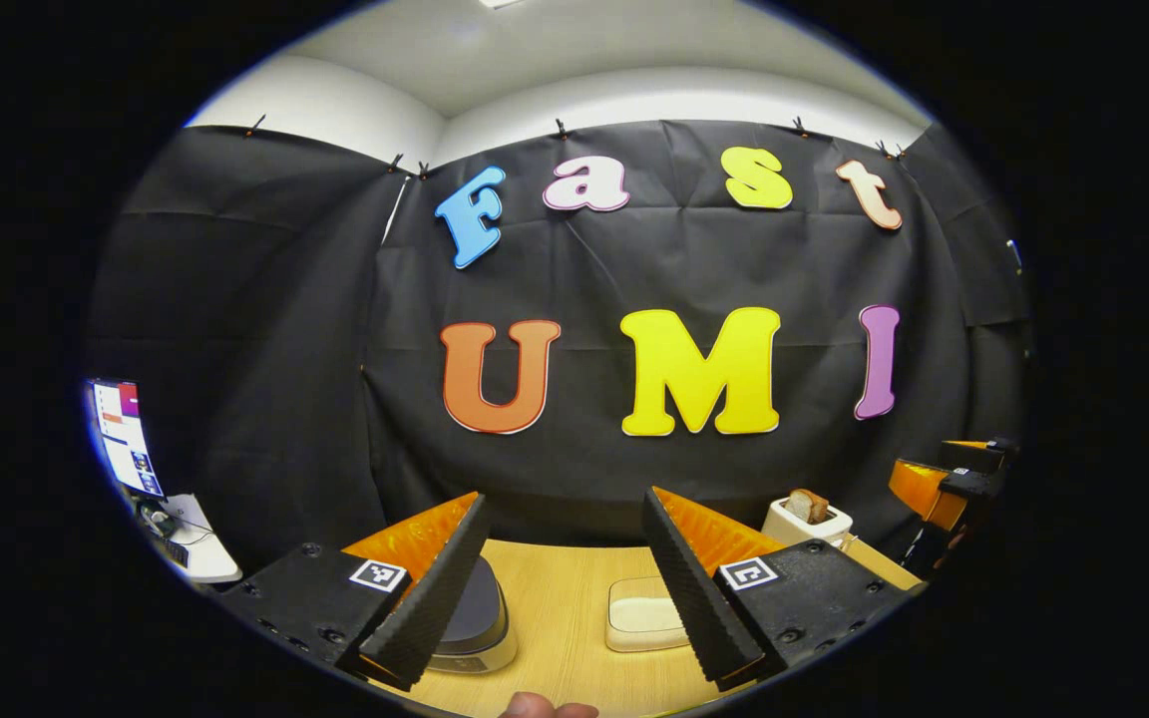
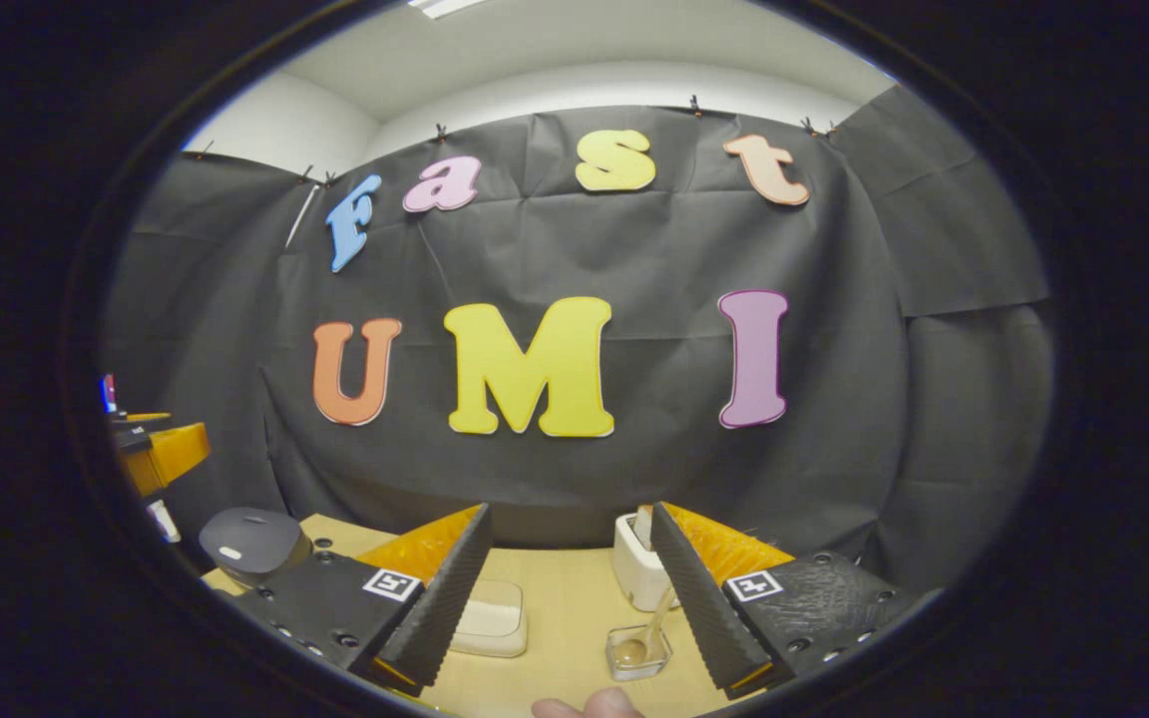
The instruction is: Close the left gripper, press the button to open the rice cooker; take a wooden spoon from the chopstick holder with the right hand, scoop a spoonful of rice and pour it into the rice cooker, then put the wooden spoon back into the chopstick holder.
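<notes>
My left gripper [image 1: 565, 497] is open above the wooden table, nothing between its fingers. The rice cooker [image 1: 480, 618], white with a dark closed lid, sits low behind its left finger. A cream rectangular dish [image 1: 642, 613] lies between the fingers. My right gripper [image 2: 571, 509] is also open and empty. Below it, by its right finger, a clear holder [image 2: 637, 653] holds a wooden spoon [image 2: 656, 618] leaning right. In the right gripper view the rice cooker [image 2: 253, 543] stands at the left and the cream dish [image 2: 491, 618] lies beside the left finger.
A white toaster [image 1: 807, 519] with a slice of bread stands at the back right of the table [image 1: 565, 638]; it shows as toaster [image 2: 637, 573] behind the holder. A monitor [image 1: 123, 436] is at the far left. A fingertip [image 1: 545, 708] shows at the bottom edge.
</notes>
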### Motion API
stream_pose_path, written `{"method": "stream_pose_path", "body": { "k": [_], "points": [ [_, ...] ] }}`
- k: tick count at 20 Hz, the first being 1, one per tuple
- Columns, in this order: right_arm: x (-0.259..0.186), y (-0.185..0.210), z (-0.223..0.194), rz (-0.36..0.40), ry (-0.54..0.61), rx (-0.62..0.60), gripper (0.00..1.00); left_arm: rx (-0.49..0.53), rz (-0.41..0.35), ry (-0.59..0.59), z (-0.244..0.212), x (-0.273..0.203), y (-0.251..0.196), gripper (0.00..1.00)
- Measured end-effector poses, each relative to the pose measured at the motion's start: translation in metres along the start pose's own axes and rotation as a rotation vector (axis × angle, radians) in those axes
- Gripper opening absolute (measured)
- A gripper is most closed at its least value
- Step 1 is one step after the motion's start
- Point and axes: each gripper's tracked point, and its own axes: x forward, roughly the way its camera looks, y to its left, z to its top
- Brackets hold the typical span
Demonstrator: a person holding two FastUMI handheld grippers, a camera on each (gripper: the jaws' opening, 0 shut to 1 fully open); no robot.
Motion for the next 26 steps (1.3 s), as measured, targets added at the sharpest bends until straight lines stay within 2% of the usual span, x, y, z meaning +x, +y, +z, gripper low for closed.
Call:
{"method": "stream_pose_path", "body": {
  "k": [5,6,9,13,15,17,21,23,24,26],
  "points": [
    [0.006,0.009,-0.010,0.030,0.024,0.018,0.94,-0.005,0.057,0.035,-0.010,0.000,0.020,0.98],
    [0.007,0.011,-0.013,0.037,0.029,0.020,0.96,-0.005,0.084,0.052,-0.016,0.000,0.030,0.98],
    [0.010,0.016,-0.022,0.060,0.052,0.019,0.95,-0.015,0.150,0.106,-0.035,0.000,0.059,0.98],
    [0.013,0.015,-0.032,0.071,0.081,0.007,0.95,-0.032,0.210,0.257,-0.075,0.003,0.098,0.98],
    [0.016,0.012,-0.031,0.069,0.081,-0.008,0.95,-0.047,0.220,0.338,-0.094,0.006,0.111,0.94],
    [0.019,0.011,-0.034,0.073,0.088,-0.021,0.96,-0.051,0.214,0.433,-0.117,0.009,0.121,0.90],
    [0.022,0.001,-0.041,0.061,0.110,-0.031,0.96,-0.103,0.221,0.643,-0.166,0.007,0.138,0.75],
    [0.025,-0.006,-0.046,0.047,0.123,-0.026,0.95,-0.111,0.236,0.712,-0.179,0.008,0.149,0.67],
    [0.026,-0.009,-0.051,0.040,0.135,-0.024,0.96,-0.120,0.231,0.733,-0.186,0.011,0.152,0.61],
    [0.029,-0.015,-0.057,0.027,0.156,-0.020,0.95,-0.121,0.216,0.774,-0.198,0.016,0.157,0.55]
  ]
}}
